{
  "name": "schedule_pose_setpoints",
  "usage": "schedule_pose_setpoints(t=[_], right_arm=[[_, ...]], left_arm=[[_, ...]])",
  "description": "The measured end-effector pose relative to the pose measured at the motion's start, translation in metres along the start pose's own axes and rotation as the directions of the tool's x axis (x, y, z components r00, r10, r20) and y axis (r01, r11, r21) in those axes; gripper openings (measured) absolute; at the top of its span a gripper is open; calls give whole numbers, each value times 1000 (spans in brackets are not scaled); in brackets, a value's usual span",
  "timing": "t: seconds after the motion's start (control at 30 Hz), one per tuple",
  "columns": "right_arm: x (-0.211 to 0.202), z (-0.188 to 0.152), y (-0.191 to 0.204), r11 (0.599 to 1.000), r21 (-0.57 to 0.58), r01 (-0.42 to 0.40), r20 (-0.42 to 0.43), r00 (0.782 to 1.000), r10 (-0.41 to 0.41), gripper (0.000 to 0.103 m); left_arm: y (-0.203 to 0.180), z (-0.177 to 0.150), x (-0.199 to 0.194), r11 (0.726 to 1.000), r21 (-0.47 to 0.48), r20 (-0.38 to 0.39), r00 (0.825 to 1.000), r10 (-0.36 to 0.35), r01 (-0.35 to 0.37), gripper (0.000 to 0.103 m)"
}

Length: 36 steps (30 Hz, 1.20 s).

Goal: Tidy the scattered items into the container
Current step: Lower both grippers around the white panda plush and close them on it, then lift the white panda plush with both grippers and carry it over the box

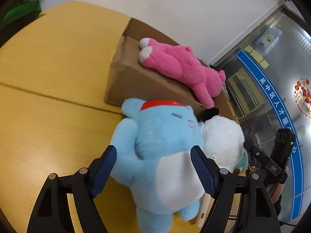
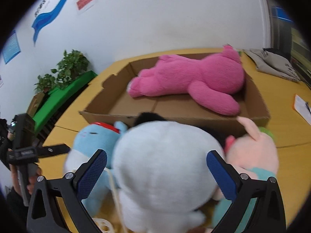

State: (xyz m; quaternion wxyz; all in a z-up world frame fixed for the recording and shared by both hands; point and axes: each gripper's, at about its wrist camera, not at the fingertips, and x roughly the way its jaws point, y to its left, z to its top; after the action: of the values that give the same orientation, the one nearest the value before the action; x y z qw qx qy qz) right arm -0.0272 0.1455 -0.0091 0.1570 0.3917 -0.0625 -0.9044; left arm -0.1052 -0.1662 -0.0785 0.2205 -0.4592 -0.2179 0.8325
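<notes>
Blue plush (image 1: 155, 151): light-blue fur, white belly patch, red band across the head, a closed-eye stitched face – it lies on the yellow table (image 1: 48, 68) just in front of the cardboard box (image 1: 124, 77).
White plush (image 2: 165, 167): round and fluffy, with a black tuft at its far end, touching the blue plush on one side.
Pale pink plush (image 2: 254, 155): a long ear pointing up, teal fabric lower down, pressed against the white plush on the other side.
Pink plush (image 2: 194, 77): hot pink with white-tipped feet, lying on its side inside the cardboard box.
Count: four plush toys – one in the box, three on the table beside it; one box.
Left gripper (image 1: 153, 167): jaws spread, straddling the blue plush at its belly; the right pad lies against the white patch, the left pad shows a sliver of gap, so no firm pinch is seen.
Right gripper (image 2: 157, 172): jaws spread wide around the white plush, whose fur fills the span; whether the pads press on it I cannot tell.
Other: a potted plant (image 2: 68, 68) by the wall; a person's hand (image 2: 32, 182) on the left gripper's handle.
</notes>
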Motion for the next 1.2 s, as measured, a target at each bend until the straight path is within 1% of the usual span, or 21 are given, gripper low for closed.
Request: schedule_pose_setpoints(t=[0.03, 0.07, 0.1, 0.13, 0.17, 0.23, 0.3, 0.33, 0.4, 0.43, 0.47, 0.53, 0.57, 0.63, 0.7, 0.73, 0.87, 0.93, 1.03, 1.13, 1.2], right_arm=[[5, -4, -8, 1000, 22, 20, -24, 1000, -19, 102], [9, -6, -13, 999, 36, 20, -44, 999, -19, 102], [14, -8, -17, 999, 48, -3, -55, 998, 5, 102], [16, -9, -18, 998, 50, -29, -46, 998, 31, 103], [16, -9, -16, 999, 40, -30, -41, 999, 31, 103], [21, -7, -10, 999, 4, -35, -46, 998, 35, 103], [25, -5, -10, 999, -29, -37, -52, 998, 35, 103], [27, -5, -10, 998, -47, -41, -56, 998, 38, 103], [26, -8, -12, 995, -87, -54, -57, 997, 49, 103], [25, -11, -11, 992, -114, -61, -55, 997, 55, 103], [24, -14, -10, 989, -135, -62, -53, 997, 55, 103], [24, -20, -6, 982, -178, -57, -47, 998, 49, 103], [24, -21, -4, 981, -188, -53, -44, 998, 45, 103], [26, -24, 1, 977, -208, -41, -31, 999, 36, 103], [29, -25, 5, 975, -218, -30, -20, 999, 26, 103], [29, -25, 8, 975, -222, -26, -12, 1000, 24, 102], [18, -32, 6, 979, -195, -52, 45, 997, 61, 89], [10, -35, 4, 982, -175, -67, 70, 994, 80, 86], [1, -38, 6, 985, -153, -84, 109, 989, 101, 86], [-9, -38, 6, 984, -127, -125, 151, 978, 144, 86], [-7, -36, 4, 984, -112, -140, 144, 977, 156, 89]], left_arm=[[-10, 3, 1, 1000, 18, 2, 1000, 6, -6, 82], [-23, 5, 1, 999, 44, 5, 1000, 8, -8, 82], [-36, 6, 3, 997, 74, 3, 1000, 1, -1, 82], [-52, 8, 6, 993, 113, -5, 1000, -14, 14, 85], [-64, 9, 11, 989, 143, -15, 999, -29, 31, 87], [-98, 10, 30, 972, 224, -64, 996, -54, 67, 100], [-119, 10, 51, 957, 280, -106, 993, -54, 82, 100], [-125, 11, 65, 954, 286, -132, 990, -55, 91, 100], [-129, 12, 92, 961, 248, -195, 978, -77, 125, 99], [-131, 12, 98, 962, 240, -205, 975, -80, 130, 99], [-135, 11, 103, 959, 256, -200, 977, -68, 119, 99], [-145, 5, 108, 946, 303, -201, 978, -51, 112, 99], [-151, 2, 112, 939, 319, -219, 974, -56, 126, 99], [-159, -5, 117, 927, 345, -246, 967, -61, 147, 94], [-167, -11, 118, 913, 387, -243, 969, -36, 131, 94], [-168, -12, 119, 912, 388, -245, 969, -35, 131, 93], [-164, -12, 113, 928, 332, -241, 966, -90, 169, 88], [-164, -14, 108, 931, 317, -238, 966, -105, 179, 87], [-166, -18, 96, 929, 322, -217, 970, -114, 181, 87], [-166, -19, 82, 919, 337, -183, 972, -147, 203, 87], [-158, -15, 86, 926, 312, -198, 968, -154, 211, 85]])
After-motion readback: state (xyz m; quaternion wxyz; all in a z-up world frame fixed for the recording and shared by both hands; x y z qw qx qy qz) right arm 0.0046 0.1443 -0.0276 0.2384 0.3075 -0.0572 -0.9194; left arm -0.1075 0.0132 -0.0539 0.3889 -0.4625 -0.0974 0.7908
